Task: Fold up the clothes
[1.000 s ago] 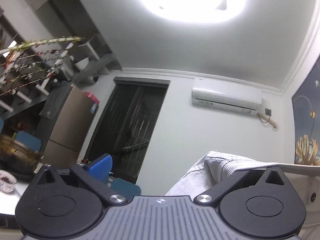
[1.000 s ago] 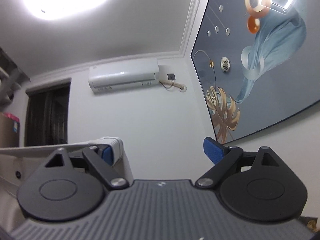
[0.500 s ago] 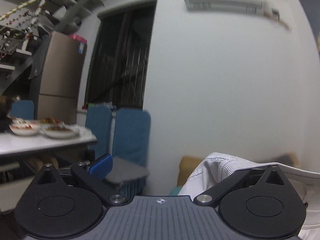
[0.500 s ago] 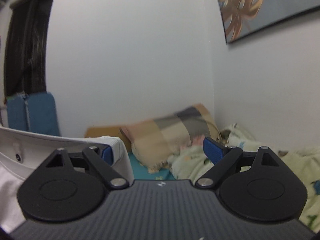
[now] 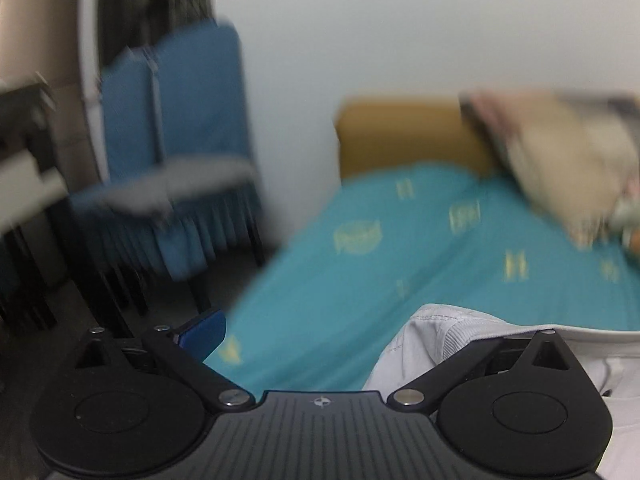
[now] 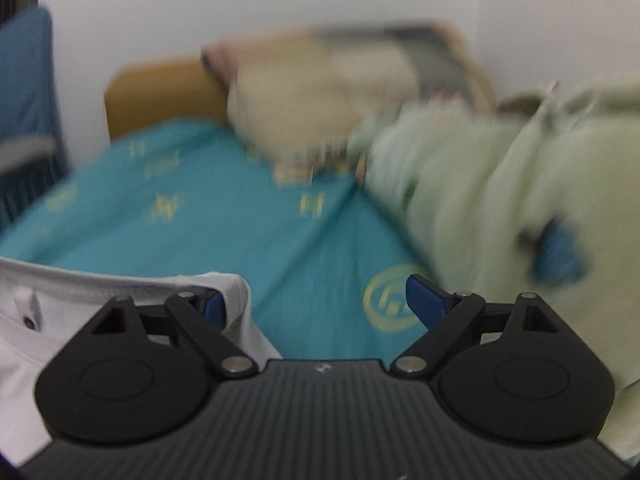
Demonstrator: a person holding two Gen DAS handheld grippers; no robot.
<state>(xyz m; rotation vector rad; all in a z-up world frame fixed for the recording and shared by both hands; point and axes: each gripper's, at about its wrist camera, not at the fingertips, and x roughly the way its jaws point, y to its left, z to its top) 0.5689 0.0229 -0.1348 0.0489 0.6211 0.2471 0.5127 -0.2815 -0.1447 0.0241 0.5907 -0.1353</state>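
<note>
A white garment with a ribbed edge hangs stretched between my two grippers, above a bed with a teal sheet (image 5: 400,264). In the left wrist view the white garment (image 5: 440,332) drapes over the right finger, which is hidden; the left blue fingertip (image 5: 202,330) is bare. My left gripper (image 5: 320,340) has its jaws wide apart. In the right wrist view the garment (image 6: 120,300) drapes over the left blue fingertip (image 6: 214,306); the right fingertip (image 6: 424,306) is bare. My right gripper (image 6: 320,308) also stands wide open.
A plaid pillow (image 6: 332,92) leans on the wooden headboard (image 5: 400,136). A pale green blanket (image 6: 500,184) is heaped on the bed's right side. Blue chairs (image 5: 176,120) and a dark table stand left of the bed.
Both grippers have tilted down from the ceiling and wall to face the bed, carrying the white garment with them. The views are motion-blurred.
</note>
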